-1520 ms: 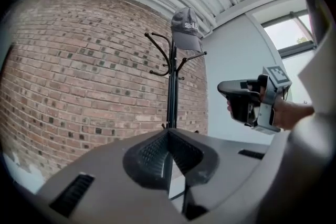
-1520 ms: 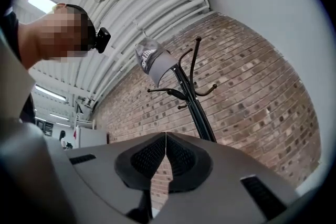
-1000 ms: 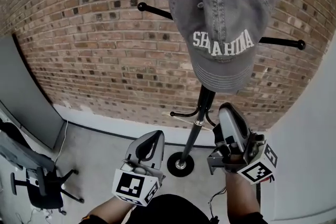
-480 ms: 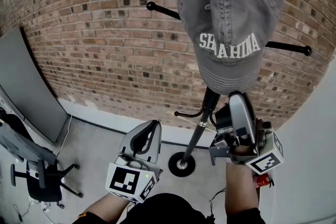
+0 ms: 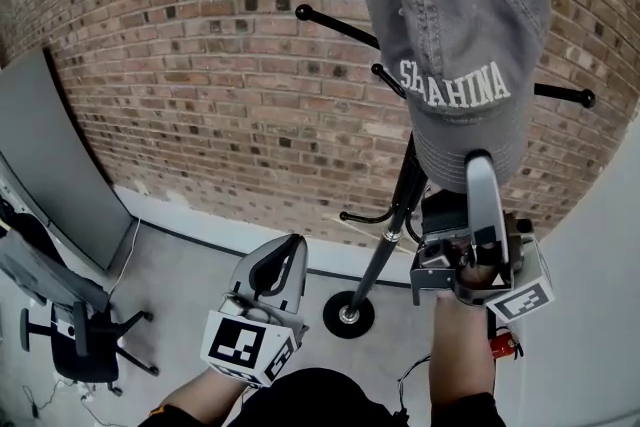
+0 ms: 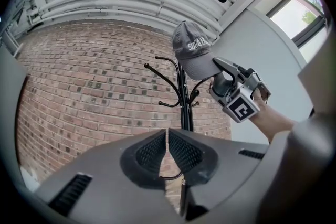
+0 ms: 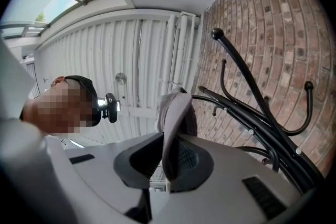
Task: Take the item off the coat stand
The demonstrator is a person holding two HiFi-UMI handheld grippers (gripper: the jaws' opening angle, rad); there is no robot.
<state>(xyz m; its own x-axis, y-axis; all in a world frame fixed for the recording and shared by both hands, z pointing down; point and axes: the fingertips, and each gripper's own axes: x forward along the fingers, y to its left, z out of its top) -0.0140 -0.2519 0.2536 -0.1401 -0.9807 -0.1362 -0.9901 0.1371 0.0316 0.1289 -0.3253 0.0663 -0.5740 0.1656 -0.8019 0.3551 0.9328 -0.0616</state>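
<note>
A grey cap (image 5: 455, 35) with white lettering hangs on top of the black coat stand (image 5: 395, 225), brim pointing down. My right gripper (image 5: 482, 165) is raised to the brim's lower edge. In the right gripper view the brim (image 7: 176, 113) sits between the two pads, and the right gripper (image 7: 170, 136) is shut on it. My left gripper (image 5: 290, 250) is held low, left of the stand's pole, and is shut on nothing. The left gripper view shows its pads (image 6: 152, 152) meeting, with the cap (image 6: 191, 55), the stand (image 6: 182, 97) and the right gripper (image 6: 218, 63) beyond.
A brick wall (image 5: 200, 95) stands right behind the stand. Hook arms (image 5: 335, 23) stick out to both sides beside the cap. The stand's round base (image 5: 348, 313) rests on the floor. A black office chair (image 5: 80, 345) is at lower left and a white wall (image 5: 600, 315) at right.
My right gripper has risen from beside the pole up to the cap's brim and now holds it. The left gripper has barely moved.
</note>
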